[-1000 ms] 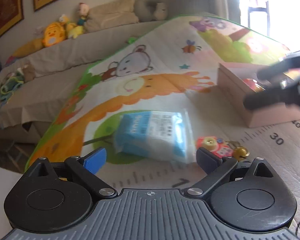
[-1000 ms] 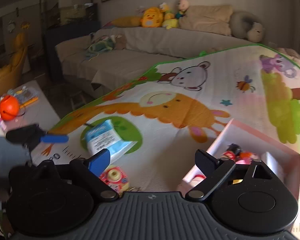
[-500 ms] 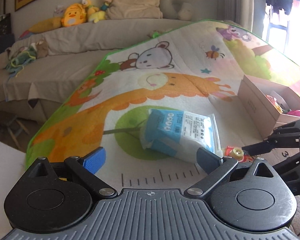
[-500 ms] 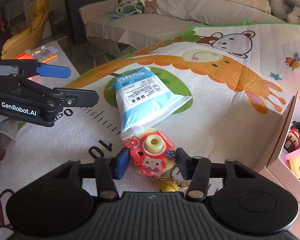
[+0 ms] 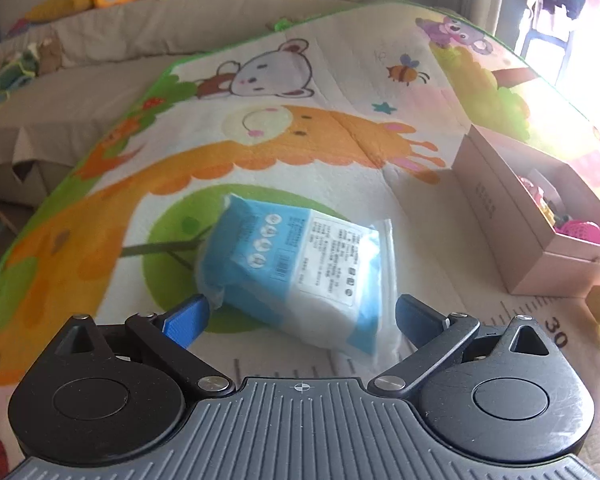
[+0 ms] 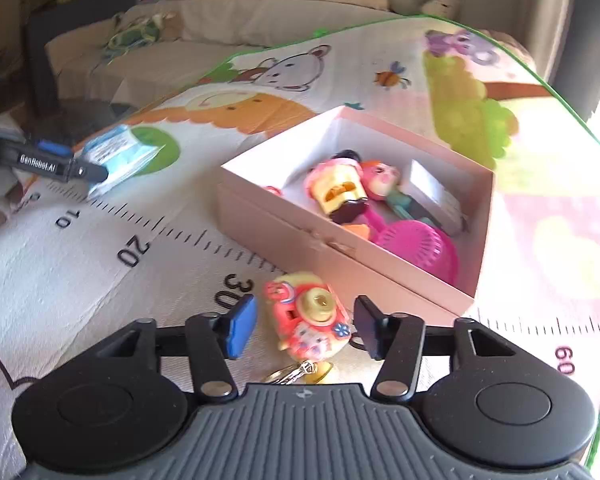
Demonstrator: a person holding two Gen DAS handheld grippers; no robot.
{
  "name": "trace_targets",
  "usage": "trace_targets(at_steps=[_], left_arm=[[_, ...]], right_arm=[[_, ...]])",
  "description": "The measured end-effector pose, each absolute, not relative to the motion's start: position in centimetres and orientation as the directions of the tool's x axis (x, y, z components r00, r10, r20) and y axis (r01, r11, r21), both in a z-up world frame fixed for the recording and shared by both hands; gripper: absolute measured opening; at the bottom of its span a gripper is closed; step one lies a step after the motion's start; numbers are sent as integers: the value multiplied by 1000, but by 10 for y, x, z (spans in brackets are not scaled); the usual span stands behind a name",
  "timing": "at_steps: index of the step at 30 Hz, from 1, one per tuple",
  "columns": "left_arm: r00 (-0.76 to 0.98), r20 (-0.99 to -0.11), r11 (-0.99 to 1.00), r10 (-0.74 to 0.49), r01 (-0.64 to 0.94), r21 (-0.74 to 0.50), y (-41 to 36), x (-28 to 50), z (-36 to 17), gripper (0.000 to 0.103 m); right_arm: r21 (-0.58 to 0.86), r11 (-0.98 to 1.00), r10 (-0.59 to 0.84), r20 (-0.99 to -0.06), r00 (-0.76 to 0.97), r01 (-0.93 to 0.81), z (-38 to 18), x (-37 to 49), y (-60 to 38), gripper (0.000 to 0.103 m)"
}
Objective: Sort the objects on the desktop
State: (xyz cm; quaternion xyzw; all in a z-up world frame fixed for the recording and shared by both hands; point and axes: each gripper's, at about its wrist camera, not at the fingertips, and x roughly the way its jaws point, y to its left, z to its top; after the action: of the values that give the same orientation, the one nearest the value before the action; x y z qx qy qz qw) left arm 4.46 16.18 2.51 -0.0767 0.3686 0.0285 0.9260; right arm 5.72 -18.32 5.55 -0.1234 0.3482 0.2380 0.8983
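Sorted so far: the pink box (image 6: 352,248) stands open on the play mat (image 6: 100,264) and already holds several toys, among them a pink-and-yellow figure (image 6: 334,186), a red-haired doll (image 6: 382,178) and a magenta round piece (image 6: 420,246).
Left to sort: two things lie outside the box, the toy camera keychain (image 6: 306,318) and the blue tissue pack (image 5: 300,276); judged from this, the task is well under way but not finished.
Toy camera keychain: it lies on the mat just in front of the box's near wall, beside the printed "30", its key ring trailing toward the right wrist camera.
Blue tissue pack: it rests on the green patch of the mat, well apart from the box, and shows in the right wrist view (image 6: 118,152) at far left.
Right gripper (image 6: 304,326): the jaws stand partly spread on either side of the toy camera keychain, with a visible gap at each side; they grip nothing.
Right gripper pose: low over the mat, pointing toward the box.
Left gripper (image 5: 300,316): the jaws are spread wide and straddle the near end of the tissue pack; the blue left fingertip (image 5: 186,320) lies close to the wrapper's corner, and contact there cannot be told.
Left gripper pose: low and nearly level, pointing along the mat toward the sofa (image 5: 148,36).
Likely next need: a closing of either pair of jaws before a lift toward the box.
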Motion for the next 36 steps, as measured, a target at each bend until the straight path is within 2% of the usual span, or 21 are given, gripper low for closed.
trace_targets(at_steps=[2,5,7,9,11,15,18,20,23,26,27,28,29,30,33,36], left_arm=[[742,-667,988,-73,-35,-147,145,43,24,102],[723,-637,962,-267,166,-216,113,33,26,102],[720,-615,946,-323,274,-176,92,22,31,102],[766,-583,952,-272,303,-45,81,11,39,102],[810,-561,965,-171,252,71,83,9,44,102],[829,-559,987,-1,91,133,118,34,48,102],[820,-571,974,35,101,204,132,55,41,102],[789,-614,965,9,155,213,136,69,32,103],[743,-669,979,-15,147,142,140,79,21,102],[752,-659,987,-4,108,116,132,75,18,101],[756,-654,989,-8,104,108,128,72,19,100],[759,-651,990,-20,107,95,121,69,20,95],[760,-649,990,-33,115,85,115,66,21,86],[762,-646,989,-52,128,71,107,63,22,84],[764,-634,985,-117,172,26,86,53,23,81],[756,-628,971,-185,238,1,69,43,23,80]], right_arm=[[-27,871,351,-665,659,-491,54,53,-193,74],[17,884,362,-658,660,-467,47,49,-201,79],[39,895,354,-666,656,-443,40,48,-205,80],[60,908,343,-674,654,-415,33,46,-209,80],[72,916,335,-675,657,-394,29,43,-212,80],[67,928,317,-660,681,-367,26,32,-218,87],[77,932,314,-657,685,-353,24,29,-221,88],[88,937,310,-657,687,-338,25,29,-223,88],[97,944,301,-647,700,-316,26,24,-227,88],[54,957,256,-623,740,-286,29,21,-226,87],[20,962,228,-611,758,-273,31,21,-224,85],[-17,964,201,-599,775,-264,33,21,-220,80],[-49,964,184,-593,784,-263,35,23,-217,70],[-69,962,176,-587,790,-265,36,25,-213,60],[-80,951,198,-581,789,-298,38,33,-202,52],[-57,930,260,-596,760,-363,35,39,-188,50]])
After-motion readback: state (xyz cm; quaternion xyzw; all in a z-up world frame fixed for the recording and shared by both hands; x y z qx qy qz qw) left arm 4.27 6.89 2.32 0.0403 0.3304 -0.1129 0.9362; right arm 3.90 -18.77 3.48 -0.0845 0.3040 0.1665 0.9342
